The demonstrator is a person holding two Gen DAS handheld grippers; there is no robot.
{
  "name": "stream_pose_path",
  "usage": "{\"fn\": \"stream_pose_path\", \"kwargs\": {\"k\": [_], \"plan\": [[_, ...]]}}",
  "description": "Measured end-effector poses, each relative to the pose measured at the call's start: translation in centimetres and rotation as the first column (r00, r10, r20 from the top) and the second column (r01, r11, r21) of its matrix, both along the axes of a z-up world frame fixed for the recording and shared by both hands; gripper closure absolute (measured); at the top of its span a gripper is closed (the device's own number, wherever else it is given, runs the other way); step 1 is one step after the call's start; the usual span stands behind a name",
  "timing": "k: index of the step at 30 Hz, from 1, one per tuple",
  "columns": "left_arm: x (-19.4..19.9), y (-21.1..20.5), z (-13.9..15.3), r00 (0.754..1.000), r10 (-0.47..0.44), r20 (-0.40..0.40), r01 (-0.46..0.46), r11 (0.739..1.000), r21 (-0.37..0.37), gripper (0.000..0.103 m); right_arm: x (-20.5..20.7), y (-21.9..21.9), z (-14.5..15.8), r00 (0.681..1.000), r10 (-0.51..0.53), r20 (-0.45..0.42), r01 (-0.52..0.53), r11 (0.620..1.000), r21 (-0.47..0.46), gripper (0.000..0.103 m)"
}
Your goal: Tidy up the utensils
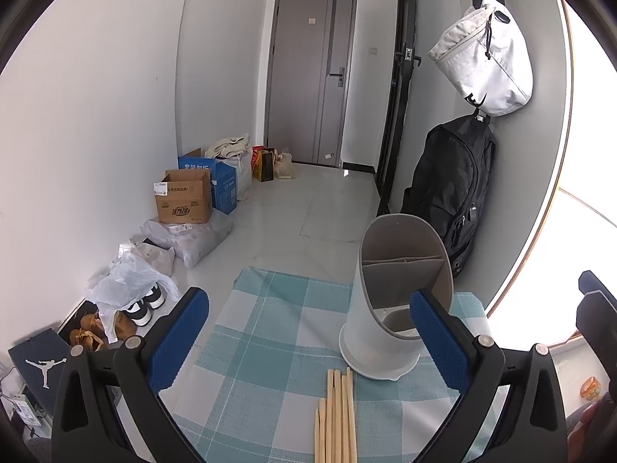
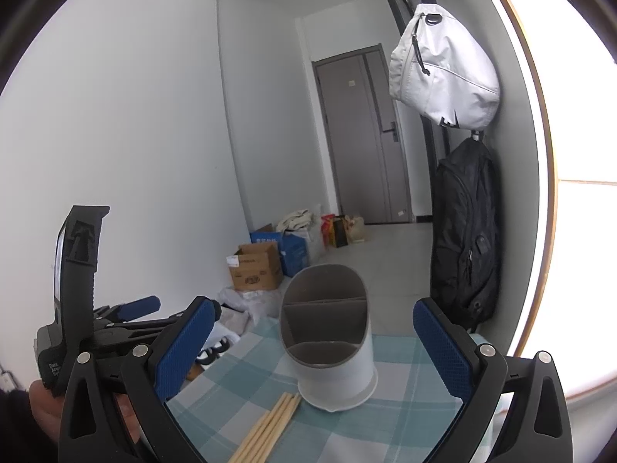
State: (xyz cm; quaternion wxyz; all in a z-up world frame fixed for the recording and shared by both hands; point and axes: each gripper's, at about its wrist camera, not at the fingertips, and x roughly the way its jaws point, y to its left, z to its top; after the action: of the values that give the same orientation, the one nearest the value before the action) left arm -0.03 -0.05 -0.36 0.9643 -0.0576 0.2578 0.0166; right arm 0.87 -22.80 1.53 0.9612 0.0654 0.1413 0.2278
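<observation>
Left gripper: fingers spread wide, nothing between the blue pads; held over the near part of the table. Seen side-on at the left edge of the right wrist view.
Right gripper: jaws wide apart, empty; blue pads frame the holder.
Chopsticks: bundle of pale wooden sticks, lying flat on the cloth, side by side, tips toward the holder; near end runs out of frame. Far tips just beside the holder's base; contact cannot be told.
Utensil holder: white cylinder, upright, grey slanted rim, inside split by dividers into compartments; all look empty. Stands on the far right part of the cloth.
Tablecloth: teal and white check, covers the table.
Person: a hand grips the left gripper's handle, low left in the right wrist view.
Far right: white bag hangs on the wall above a black backpack.
Far left: cardboard boxes and shoes on the floor along the wall.
Far centre: grey door, closed.
</observation>
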Motion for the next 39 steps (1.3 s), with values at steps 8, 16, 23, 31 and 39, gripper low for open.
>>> {"fn": "stream_pose_path", "kwargs": {"k": [8,16,23,31,39], "plan": [[0.01,-0.13,0.05,1.0,-0.003,0.001,0.003,1.0,-0.001,0.001,0.17,-0.02,-0.05,1.0,-0.005,-0.01,0.005,1.0,0.005,0.0],[-0.13,-0.39,-0.06,1.0,-0.011,-0.001,0.011,1.0,0.004,0.001,0.22,-0.07,-0.14,1.0,-0.01,-0.013,0.01,1.0,0.006,0.0],[-0.07,-0.3,-0.06,1.0,-0.009,-0.008,0.009,1.0,0.0,0.001,0.31,0.07,-0.25,1.0,-0.009,-0.019,0.009,1.0,0.003,0.0],[0.0,-0.18,-0.14,1.0,-0.01,-0.016,0.01,1.0,-0.004,0.001,0.62,0.14,-0.32,1.0,-0.005,-0.03,0.005,1.0,0.002,0.0],[0.19,-0.41,-0.29,1.0,-0.009,-0.025,0.009,1.0,0.005,0.001,0.77,0.15,-0.39,0.999,-0.002,-0.034,0.002,1.0,0.004,0.0]]}}
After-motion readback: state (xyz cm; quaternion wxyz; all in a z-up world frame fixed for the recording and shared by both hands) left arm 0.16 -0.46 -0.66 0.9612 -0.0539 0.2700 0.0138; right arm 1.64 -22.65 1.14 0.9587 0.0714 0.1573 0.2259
